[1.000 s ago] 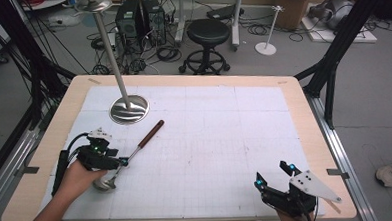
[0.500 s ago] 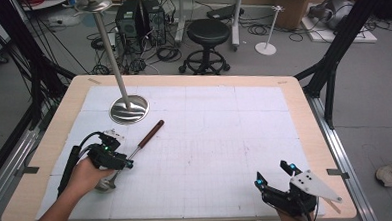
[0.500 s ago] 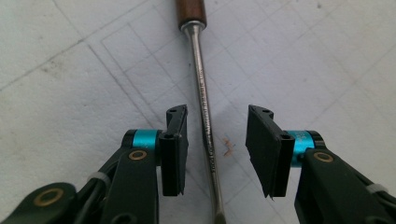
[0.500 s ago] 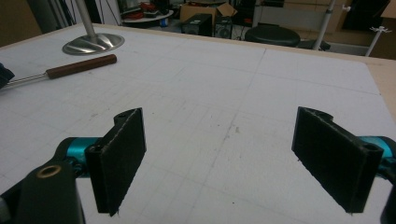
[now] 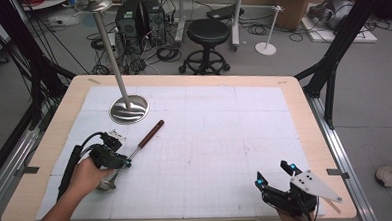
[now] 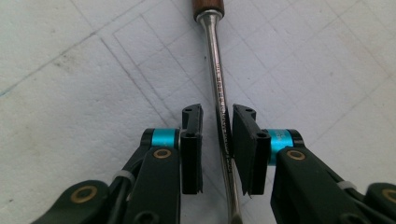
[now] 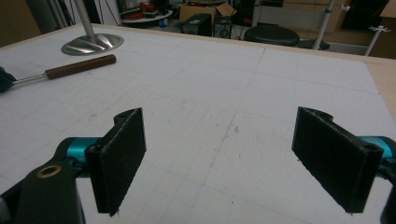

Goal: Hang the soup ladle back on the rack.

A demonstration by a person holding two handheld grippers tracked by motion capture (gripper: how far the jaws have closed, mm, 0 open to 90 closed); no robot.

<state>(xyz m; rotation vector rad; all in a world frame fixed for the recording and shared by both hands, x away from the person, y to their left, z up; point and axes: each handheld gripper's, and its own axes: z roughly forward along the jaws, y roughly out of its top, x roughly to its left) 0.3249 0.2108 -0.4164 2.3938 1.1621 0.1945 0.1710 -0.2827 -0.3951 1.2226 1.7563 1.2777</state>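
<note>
A ladle lies on the white grid mat: brown wooden handle [image 5: 151, 134], thin steel shaft [image 6: 219, 93], bowl [image 5: 106, 184] by the person's left hand. My left gripper [image 5: 123, 161] is low over the shaft, and in the left gripper view its jaws [image 6: 217, 116] stand narrowly on either side of it. The right jaw is at the steel; a slim gap shows on the left. My right gripper [image 5: 274, 173] hovers near the front right edge, wide open with nothing between its jaws [image 7: 219, 121]. The ladle's handle [image 7: 79, 66] lies far off to its left.
A steel stand with a round base [image 5: 129, 109] and a tall pole [image 5: 110, 49] rises at the back left of the mat, just behind the ladle's handle. The wooden table rim [image 5: 304, 106] frames the mat. A stool [image 5: 208, 32] and cables lie beyond the table.
My left gripper has slid right along the table onto the ladle's shaft, and its jaws now straddle it. The right gripper has stayed put.
</note>
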